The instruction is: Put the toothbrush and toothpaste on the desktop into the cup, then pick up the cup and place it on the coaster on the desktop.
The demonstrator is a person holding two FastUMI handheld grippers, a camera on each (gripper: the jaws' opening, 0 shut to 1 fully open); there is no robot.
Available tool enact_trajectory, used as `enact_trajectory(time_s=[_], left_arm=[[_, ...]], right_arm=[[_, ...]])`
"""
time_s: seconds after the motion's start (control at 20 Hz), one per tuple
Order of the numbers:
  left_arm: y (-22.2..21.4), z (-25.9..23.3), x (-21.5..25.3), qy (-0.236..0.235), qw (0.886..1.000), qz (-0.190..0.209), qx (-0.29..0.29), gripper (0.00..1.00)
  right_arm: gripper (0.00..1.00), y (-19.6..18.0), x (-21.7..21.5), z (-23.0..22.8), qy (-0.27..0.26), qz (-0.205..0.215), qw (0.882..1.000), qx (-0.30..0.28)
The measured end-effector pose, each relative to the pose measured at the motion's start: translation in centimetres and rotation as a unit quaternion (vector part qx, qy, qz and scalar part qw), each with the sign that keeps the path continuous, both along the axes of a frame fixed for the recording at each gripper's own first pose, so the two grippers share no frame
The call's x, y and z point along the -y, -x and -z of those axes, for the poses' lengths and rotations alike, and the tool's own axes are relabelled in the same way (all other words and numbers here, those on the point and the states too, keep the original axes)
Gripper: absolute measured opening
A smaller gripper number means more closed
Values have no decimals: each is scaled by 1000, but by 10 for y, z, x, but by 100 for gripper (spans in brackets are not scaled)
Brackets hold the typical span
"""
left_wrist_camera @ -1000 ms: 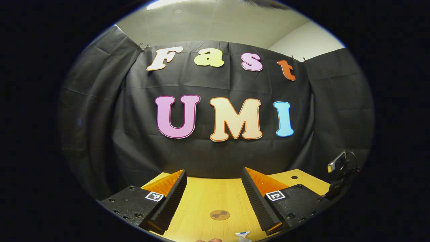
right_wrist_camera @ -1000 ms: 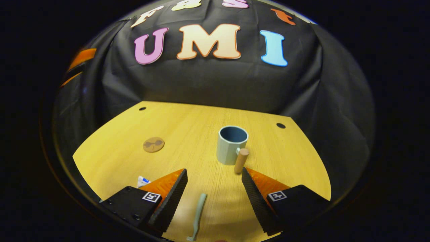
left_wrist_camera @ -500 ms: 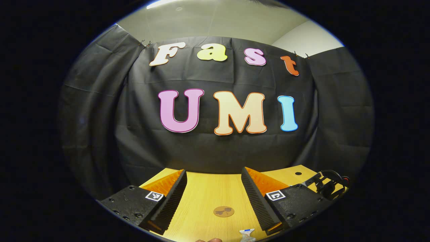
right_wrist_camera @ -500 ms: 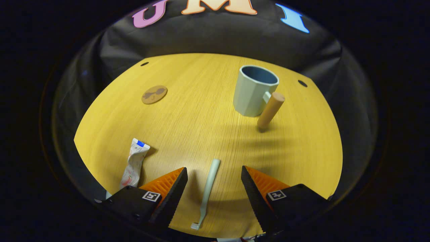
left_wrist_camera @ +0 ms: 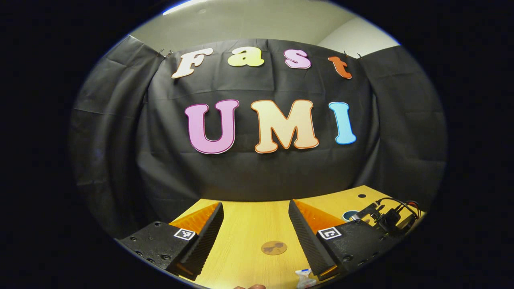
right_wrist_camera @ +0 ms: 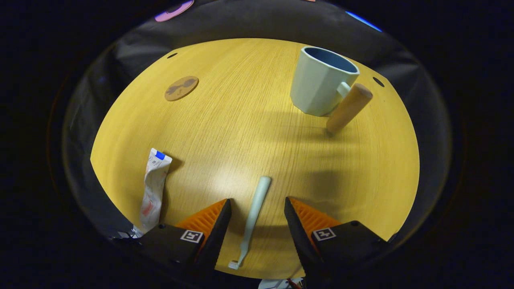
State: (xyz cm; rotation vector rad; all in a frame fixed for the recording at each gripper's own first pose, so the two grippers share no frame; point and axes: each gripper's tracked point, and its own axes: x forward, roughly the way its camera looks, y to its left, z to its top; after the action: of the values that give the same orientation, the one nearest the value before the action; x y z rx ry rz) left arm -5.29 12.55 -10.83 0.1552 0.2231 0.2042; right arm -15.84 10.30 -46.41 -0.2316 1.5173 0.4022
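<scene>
In the right gripper view a pale green toothbrush lies flat on the yellow desktop, between the fingers of my open right gripper, which hangs just above it. A crumpled white toothpaste tube lies to its left. A pale blue cup with a wooden handle stands upright at the far right. A round brown coaster lies at the far left. In the left gripper view my left gripper is open above the desktop, with the coaster and the toothpaste tube's end below it.
The other gripper's cabled body shows at the right in the left gripper view, next to the cup's rim. Small dark holes mark the desktop's far corners. Black cloth walls close the desk in on three sides.
My right gripper has tilted down and come closer to the toothbrush, its fingers a little narrower around it. The left gripper's view has drifted slightly; the cup's rim now shows there.
</scene>
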Motion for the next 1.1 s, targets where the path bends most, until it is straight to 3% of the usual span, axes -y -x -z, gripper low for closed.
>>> enact_trajectory(time_s=[0.2, 0.25, 0.3, 0.4, 0.5, 0.55, 0.8, 1.1], left_arm=[[4, 21, 4, -7, 1000, 7, -28, 95], [5, 25, 5, -11, 999, 8, -36, 95], [7, 28, 7, -13, 999, 11, -42, 95], [8, 34, 13, -15, 998, 18, -53, 94], [7, 39, 16, -13, 998, 20, -62, 93], [6, 42, 20, -8, 997, 22, -67, 93], [13, 89, 49, 39, 989, 53, -132, 93], [47, 173, 69, 83, 954, 52, -284, 94]], right_arm=[[77, 5, 1, 0, 17, -22, 999, -45], [67, 5, 1, -1, 23, -25, 998, -58], [68, 8, 2, 2, 24, -28, 997, -67], [19, 7, 3, 1, 23, -19, 997, -66], [20, 6, 3, 2, 17, -23, 998, -62], [10, 7, 1, 4, 15, -28, 998, -62], [10, 5, 1, 1, 4, -32, 998, -44], [10, 2, -2, 1, -13, -20, 1000, -18]])
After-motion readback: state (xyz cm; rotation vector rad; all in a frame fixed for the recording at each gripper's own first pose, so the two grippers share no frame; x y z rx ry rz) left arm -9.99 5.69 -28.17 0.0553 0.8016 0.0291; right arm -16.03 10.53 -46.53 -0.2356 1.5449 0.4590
